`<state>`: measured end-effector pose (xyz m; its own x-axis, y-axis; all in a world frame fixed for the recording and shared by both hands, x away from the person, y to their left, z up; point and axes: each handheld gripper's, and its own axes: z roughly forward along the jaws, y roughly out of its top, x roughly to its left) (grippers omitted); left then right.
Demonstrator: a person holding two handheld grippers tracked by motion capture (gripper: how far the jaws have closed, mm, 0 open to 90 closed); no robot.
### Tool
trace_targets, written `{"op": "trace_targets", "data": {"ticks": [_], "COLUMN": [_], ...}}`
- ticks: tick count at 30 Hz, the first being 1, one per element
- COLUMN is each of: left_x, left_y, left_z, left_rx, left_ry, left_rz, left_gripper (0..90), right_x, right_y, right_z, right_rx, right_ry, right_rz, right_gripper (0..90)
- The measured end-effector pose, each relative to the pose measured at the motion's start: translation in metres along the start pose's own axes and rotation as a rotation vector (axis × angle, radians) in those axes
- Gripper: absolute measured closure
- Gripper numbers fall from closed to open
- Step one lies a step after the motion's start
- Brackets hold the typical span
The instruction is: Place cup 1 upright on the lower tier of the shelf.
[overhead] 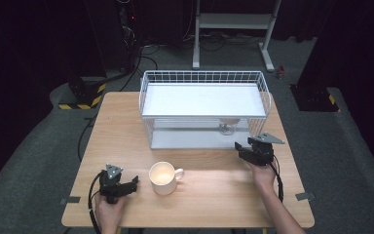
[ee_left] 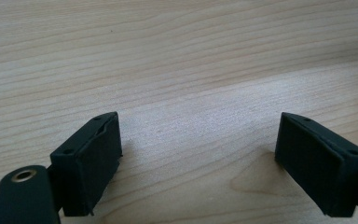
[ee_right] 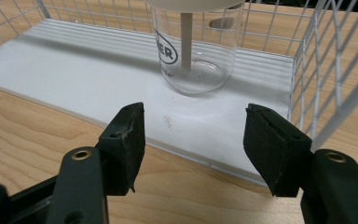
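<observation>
A clear glass jar [ee_right: 196, 56] with a white lid and a white stem inside stands on the lower white shelf of a wire rack [overhead: 148, 97]. From above, the jar [overhead: 228, 127] shows at the right of that shelf. My right gripper [ee_right: 193, 135] is open just in front of the shelf's edge, facing the jar, with nothing between its fingers. It is held at the rack's front right corner [overhead: 241, 150]. A cream mug [overhead: 163, 178] stands mid-table, handle to the right. My left gripper [overhead: 132, 184] rests left of the mug, open over bare wood [ee_left: 198, 158].
The rack's white wire side wall [ee_right: 335, 70] rises close to the right of my right gripper. The rack's upper shelf [overhead: 204, 100] covers the jar from above. The wooden table [overhead: 214, 200] has bare room in front of the mug and along its left side.
</observation>
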<state>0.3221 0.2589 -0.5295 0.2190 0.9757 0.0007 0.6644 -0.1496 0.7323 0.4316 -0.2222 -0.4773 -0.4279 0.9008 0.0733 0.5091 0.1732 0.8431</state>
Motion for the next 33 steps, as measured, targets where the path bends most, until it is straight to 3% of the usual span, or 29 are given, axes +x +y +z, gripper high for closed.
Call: {"op": "trace_targets", "data": {"ticks": [11,33], "left_x": [0.000,0.000], "left_y": [0.000,0.000], "left_z": [0.000,0.000], "left_rx": [-0.001,-0.001], "left_ry": [0.002,0.003], "left_rz": [0.000,-0.001], "left_gripper": [15.0,15.0], "right_x": [-0.002,-0.004], "right_y": [0.001,-0.005], "right_z": [-0.010,-0.027], "right_rx": [-0.021,-0.038], "right_ry": [0.001,0.015], "right_rz": [-0.015,-0.001], "right_gripper": [39.0,38.9]}}
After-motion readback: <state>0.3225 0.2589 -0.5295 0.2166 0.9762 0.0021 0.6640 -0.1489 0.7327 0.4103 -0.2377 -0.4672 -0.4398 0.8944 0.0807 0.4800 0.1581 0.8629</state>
